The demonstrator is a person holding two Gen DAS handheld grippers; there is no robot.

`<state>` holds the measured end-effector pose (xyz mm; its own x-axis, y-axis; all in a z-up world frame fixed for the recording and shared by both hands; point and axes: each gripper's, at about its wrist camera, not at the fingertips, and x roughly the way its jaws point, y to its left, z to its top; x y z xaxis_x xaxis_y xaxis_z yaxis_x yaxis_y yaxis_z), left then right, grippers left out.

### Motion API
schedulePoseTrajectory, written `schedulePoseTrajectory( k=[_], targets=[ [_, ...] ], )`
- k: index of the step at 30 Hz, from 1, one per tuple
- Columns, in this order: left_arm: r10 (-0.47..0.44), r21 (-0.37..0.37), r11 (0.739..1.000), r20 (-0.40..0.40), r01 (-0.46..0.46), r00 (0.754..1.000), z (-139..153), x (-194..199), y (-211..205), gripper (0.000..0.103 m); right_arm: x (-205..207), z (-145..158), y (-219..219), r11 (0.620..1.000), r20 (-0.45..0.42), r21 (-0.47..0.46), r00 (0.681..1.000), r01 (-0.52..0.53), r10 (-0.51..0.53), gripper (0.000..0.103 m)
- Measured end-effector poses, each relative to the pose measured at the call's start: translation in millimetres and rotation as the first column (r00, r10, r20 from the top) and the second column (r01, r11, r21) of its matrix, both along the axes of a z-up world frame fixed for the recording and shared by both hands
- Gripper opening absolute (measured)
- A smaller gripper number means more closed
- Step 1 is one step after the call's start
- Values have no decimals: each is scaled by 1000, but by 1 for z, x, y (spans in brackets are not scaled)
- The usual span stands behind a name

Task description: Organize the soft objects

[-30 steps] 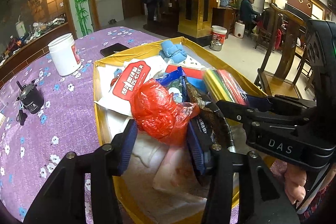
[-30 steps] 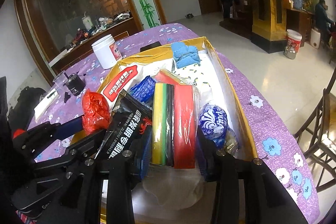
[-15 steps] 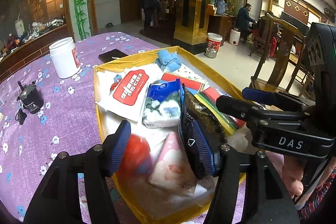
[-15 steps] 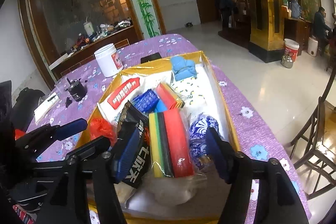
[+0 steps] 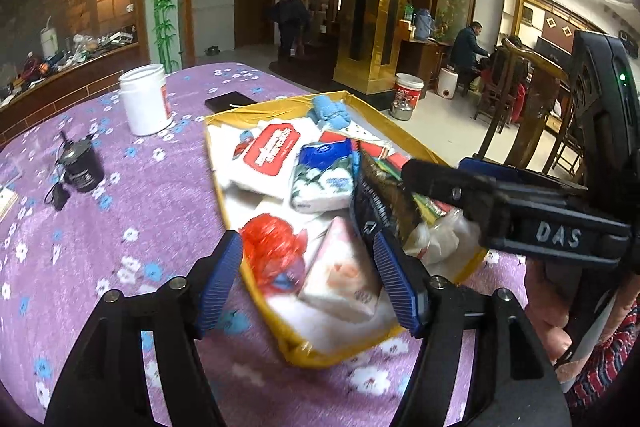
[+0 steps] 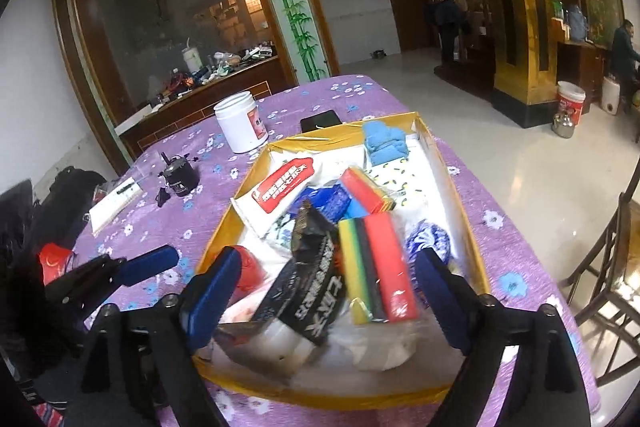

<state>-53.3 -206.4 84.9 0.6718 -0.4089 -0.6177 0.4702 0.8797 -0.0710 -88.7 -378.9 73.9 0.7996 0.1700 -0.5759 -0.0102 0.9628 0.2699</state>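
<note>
- Your left gripper [image 5: 310, 277] hangs over the near left corner of the shallow gold-rimmed cardboard tray [image 5: 218, 187]; its blue ribbed pads are apart and spreading wider, pinching nothing.
- Seen between those pads, lying loose in the tray: a crumpled red plastic bag [image 5: 270, 247] and, just beside it, a pink-and-white pack of tissues [image 5: 340, 279].
- Your right gripper [image 6: 330, 293] hovers over the tray's near end, jaws wide and opening further, with no pad pressing on anything.
- Framed between its pads, resting in the tray: a glossy black pouch with white lettering [image 6: 310, 291] and a clear-wrapped stack of sponges with yellow, green, black and red edges [image 6: 378, 267], the two side by side and touching.
- Farther along the tray lie a white packet with a red label [image 6: 280, 187], a blue-and-white tissue pack [image 5: 322, 175], and a folded light-blue cloth [image 6: 384, 143] at the far end.
- A blue patterned soft bundle [image 6: 430, 237] sits by the tray's right wall, blurred.
- The tray stands on a purple flowered tablecloth [image 5: 120, 227]. On the cloth well left of it are a white plastic tub [image 5: 144, 99] and a small black jar [image 5: 82, 167]; a dark phone [image 6: 320, 121] lies just beyond the far rim.
</note>
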Motion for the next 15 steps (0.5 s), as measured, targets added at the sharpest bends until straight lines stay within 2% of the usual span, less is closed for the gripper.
schedulePoseTrajectory(
  k=[3, 6, 9, 12, 15],
  targets=[
    [15, 0, 1000, 4, -15, 1000, -4, -5, 9, 78, -5, 1, 7, 999, 19, -8, 999, 49, -49, 93],
    [35, 18, 999, 17, -35, 999, -9, -10, 15, 78, -10, 1, 18, 997, 29, -22, 997, 72, -71, 98],
    [49, 43, 998, 43, -51, 998, -11, -18, 17, 78, -18, 0, 29, 993, 61, -39, 992, 110, -107, 99],
    [44, 45, 998, 53, -47, 998, -13, -22, 19, 78, -28, -5, 35, 994, 99, -12, 989, 113, -111, 103],
    [64, 54, 996, 57, -67, 996, -15, -22, 20, 78, -32, -8, 38, 988, 118, -40, 982, 150, -144, 103]
  ],
)
